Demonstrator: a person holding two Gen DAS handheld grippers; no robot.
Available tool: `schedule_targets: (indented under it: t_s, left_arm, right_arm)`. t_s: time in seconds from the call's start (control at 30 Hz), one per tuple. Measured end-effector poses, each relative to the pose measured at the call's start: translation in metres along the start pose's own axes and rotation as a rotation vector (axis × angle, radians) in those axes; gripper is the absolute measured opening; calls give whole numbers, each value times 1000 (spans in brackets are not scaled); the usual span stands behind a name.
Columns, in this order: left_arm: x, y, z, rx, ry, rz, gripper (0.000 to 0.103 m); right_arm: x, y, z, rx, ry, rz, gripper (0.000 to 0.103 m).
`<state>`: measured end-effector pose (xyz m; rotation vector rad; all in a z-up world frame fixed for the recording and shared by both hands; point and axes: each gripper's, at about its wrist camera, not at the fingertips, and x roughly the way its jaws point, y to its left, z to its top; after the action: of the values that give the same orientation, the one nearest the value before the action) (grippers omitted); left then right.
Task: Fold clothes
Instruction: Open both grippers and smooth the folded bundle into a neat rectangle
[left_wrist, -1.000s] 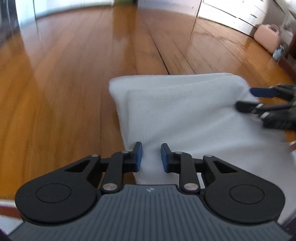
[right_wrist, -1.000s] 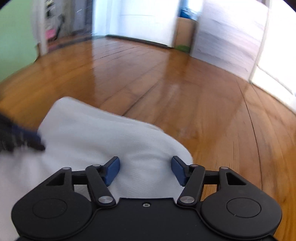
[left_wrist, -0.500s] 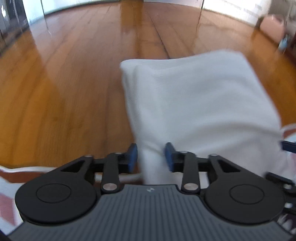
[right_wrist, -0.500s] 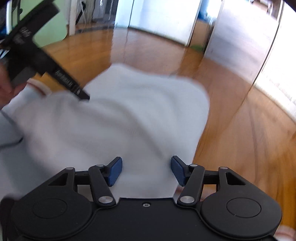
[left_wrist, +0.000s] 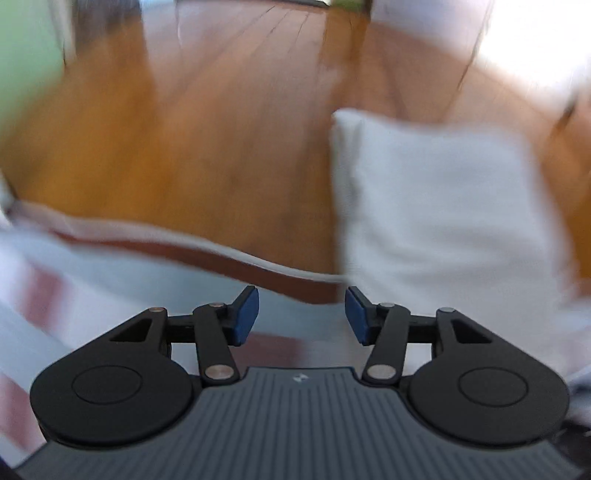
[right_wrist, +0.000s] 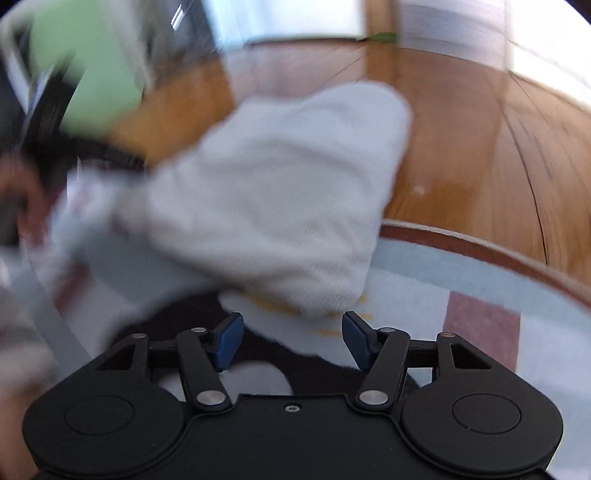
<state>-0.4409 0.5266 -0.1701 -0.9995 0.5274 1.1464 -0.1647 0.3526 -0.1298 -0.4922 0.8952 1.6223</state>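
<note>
White folded garment (left_wrist: 443, 221) lay at right of left wrist view, part on wooden floor (left_wrist: 184, 147), part on rug (left_wrist: 92, 258); left gripper (left_wrist: 301, 314), jaws wide, empty, had let go and swung left | right wrist view: garment (right_wrist: 277, 192) centre frame; right gripper (right_wrist: 291, 338) wide, empty, pulled back — fold likely set down.

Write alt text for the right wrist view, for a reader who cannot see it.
A folded white knit garment lies ahead of the open right gripper, partly on a pale rug with a reddish-brown border and partly on the glossy wooden floor. Nothing sits between the gripper's blue-padded fingers. The picture is motion-blurred, most heavily at left.
</note>
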Motion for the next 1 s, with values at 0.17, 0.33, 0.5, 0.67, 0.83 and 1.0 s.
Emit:
schedule_targets:
  t_s: [0.17, 0.33, 0.5, 0.67, 0.83, 1.0]
  left_arm:
    - [11, 16, -7, -151, 84, -170, 57]
    - [18, 18, -3, -101, 94, -92, 59]
    - [37, 10, -1, -36, 148, -31, 71]
    - [51, 3, 4, -26, 157, -104, 79]
    - [60, -1, 4, -27, 135, -167, 80]
    - [69, -26, 3, 41, 159, -214, 86]
  right_arm:
    - [11, -70, 8, 460, -53, 181, 67]
    - [28, -90, 3, 638, -66, 248, 68]
    - [42, -91, 21, 558, -49, 198, 68]
    - [68, -105, 58, 580, -70, 245, 68]
    - [102, -104, 92, 540, -53, 239, 74]
    - [138, -102, 118, 505, -46, 289, 86]
